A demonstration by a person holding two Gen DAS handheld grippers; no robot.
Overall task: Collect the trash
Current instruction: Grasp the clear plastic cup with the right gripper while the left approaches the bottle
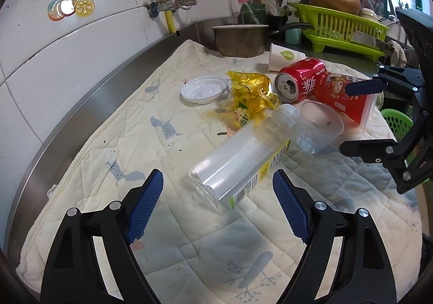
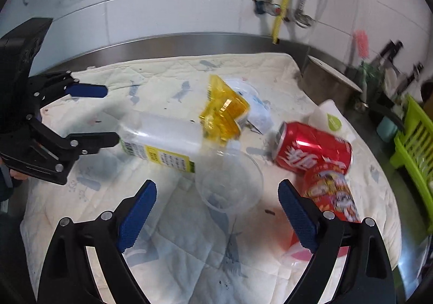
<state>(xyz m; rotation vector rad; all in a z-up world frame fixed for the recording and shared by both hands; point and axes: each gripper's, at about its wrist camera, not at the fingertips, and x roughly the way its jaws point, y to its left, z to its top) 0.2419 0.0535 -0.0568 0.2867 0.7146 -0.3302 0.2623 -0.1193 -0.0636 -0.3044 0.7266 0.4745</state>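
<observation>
A clear plastic bottle (image 1: 243, 158) with a yellow label lies on its side on the quilted cloth. My left gripper (image 1: 217, 179) stands open, and the bottle's base sits between its fingertips without touching the pads. My right gripper (image 2: 217, 187) is open around a clear plastic cup (image 2: 230, 185), pads apart from it. Behind lie a yellow wrapper (image 1: 251, 95), a red can (image 1: 300, 79), a red snack packet (image 2: 333, 195), a white lid (image 1: 204, 87) and a tipped paper cup (image 1: 284, 56). Each view shows the other gripper at its side edge.
The cream quilted cloth (image 1: 108, 141) covers a steel counter against a tiled wall. A metal pot (image 1: 240, 39) stands at the back, and a green dish rack (image 1: 341, 25) with pans stands to its right. A green basket (image 1: 397, 122) sits below the counter's right edge.
</observation>
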